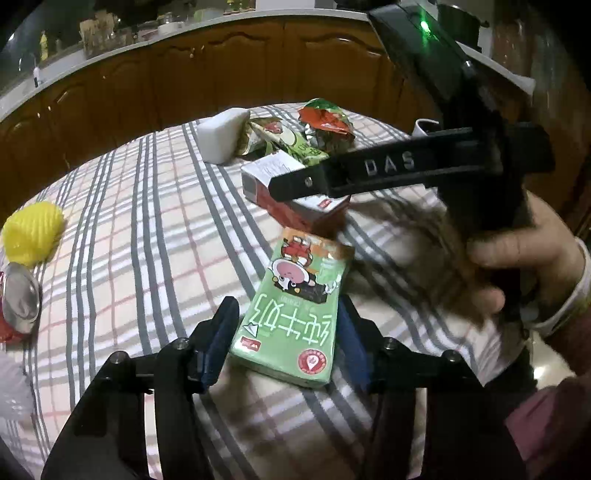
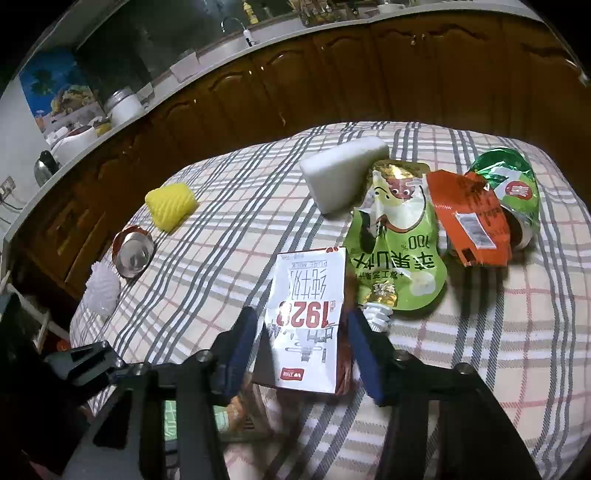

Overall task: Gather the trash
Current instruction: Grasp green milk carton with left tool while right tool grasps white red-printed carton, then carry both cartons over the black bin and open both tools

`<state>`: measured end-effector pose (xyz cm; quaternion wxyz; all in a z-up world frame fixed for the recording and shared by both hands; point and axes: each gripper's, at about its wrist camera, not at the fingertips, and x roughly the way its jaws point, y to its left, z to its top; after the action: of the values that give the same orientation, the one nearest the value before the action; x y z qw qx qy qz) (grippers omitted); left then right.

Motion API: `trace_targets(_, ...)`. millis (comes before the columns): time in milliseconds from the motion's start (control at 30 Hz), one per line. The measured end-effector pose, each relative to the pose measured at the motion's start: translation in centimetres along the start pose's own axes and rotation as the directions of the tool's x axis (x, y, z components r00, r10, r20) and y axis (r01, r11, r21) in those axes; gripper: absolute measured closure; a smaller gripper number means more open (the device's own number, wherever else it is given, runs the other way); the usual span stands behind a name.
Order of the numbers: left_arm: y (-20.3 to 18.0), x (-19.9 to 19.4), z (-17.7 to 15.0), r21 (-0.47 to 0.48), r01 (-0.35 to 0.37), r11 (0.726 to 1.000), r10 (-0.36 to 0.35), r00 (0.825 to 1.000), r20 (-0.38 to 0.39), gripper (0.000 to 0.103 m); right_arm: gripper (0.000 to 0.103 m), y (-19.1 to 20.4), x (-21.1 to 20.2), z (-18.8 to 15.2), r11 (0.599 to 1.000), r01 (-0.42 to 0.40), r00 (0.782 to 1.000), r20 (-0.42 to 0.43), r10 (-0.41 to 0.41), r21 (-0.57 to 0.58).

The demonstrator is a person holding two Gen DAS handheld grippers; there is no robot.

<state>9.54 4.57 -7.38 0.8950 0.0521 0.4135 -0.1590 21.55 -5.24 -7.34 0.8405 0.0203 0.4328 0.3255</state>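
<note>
lying between the parted left gripper (image 1: 282, 338) fingers, green carton (image 1: 293, 314) is seen unclamped; white carton (image 2: 308, 321) is bracketed by parted right gripper (image 2: 303, 350).

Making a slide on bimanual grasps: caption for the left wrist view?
Left gripper straddles a green milk carton on the plaid tablecloth; right gripper reaches the red-and-white carton.

Domestic kitchen. Brown wooden cabinet doors (image 2: 332, 74) run beneath a pale countertop (image 2: 229, 55) carrying a faucet (image 2: 240, 27), jars (image 2: 125, 105) and a kettle (image 2: 46, 166). A plaid tablecloth (image 2: 229, 229) covers the desk in front.
</note>
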Motion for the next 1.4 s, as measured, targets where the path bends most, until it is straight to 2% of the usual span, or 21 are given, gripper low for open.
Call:
trace_targets(133, 0.7, -1.1, -0.4, -0.027, -0.028, 0.999, 0.029, 0.999, 0.014, 0.051, 0.051, 0.3, 0.7, -0.1, 1.0, 0.012, 1.0, -0.022, -0.013, -0.025)
trace_targets(267, 2.8, -2.3, -0.4, -0.137, -0.051, 0.989, 0.057, 0.998, 0.035, 0.052, 0.05, 0.6, 1.2, -0.1, 0.999, 0.021, 0.999, -0.027, -0.022, -0.041)
trace_targets(367, 4.4, -2.4, -0.1, -0.232, -0.071, 0.97, 0.08, 0.996, 0.033, 0.057, 0.049, 0.7, 1.2, -0.2, 0.999, 0.025, 0.999, -0.03, -0.026, -0.048)
trace_targets(500, 5.6, -2.6, 0.2, -0.32, -0.095, 0.943, 0.11, 0.993, 0.03, 0.057, 0.051, 1.0, 1.5, -0.2, 0.998, 0.028, 0.999, -0.036, -0.031, -0.064)
trace_targets(600, 5.5, -2.7, 0.4, -0.332, -0.108, 0.937, 0.128, 0.991, 0.04, 0.057, 0.053, 1.0, 0.9, -0.4, 0.998, 0.025, 0.999, -0.025, -0.027, -0.061)
trace_targets(667, 5.0, -2.9, 0.8, -0.336, -0.094, 0.937, 0.118, 0.992, 0.051, 0.057, 0.053, 0.7, -0.8, -0.8, 0.999, 0.01, 1.0, 0.012, -0.01, -0.043)
trace_targets(867, 1.0, -1.8, 3.9, -0.26, -0.019, 0.965, 0.044, 0.995, 0.093, 0.058, 0.054, -2.2, -7.8, -2.4, 0.998, -0.011, 0.989, 0.146, 0.003, 0.055)
trace_targets(1100, -5.8, 0.8, 8.3, -0.148, 0.07, 0.987, -0.053, 0.992, 0.119, 0.058, 0.054, -8.7, -15.0, -4.8, 0.978, 0.072, 0.962, 0.245, -0.119, 0.195)
trace_targets(1400, -12.6, 3.4, 12.9, -0.05, 0.137, 0.989, -0.13, 0.984, 0.124, 0.058, 0.054, -15.6, -19.9, -7.5, 0.93, 0.138, 0.926, 0.289, -0.244, 0.341)
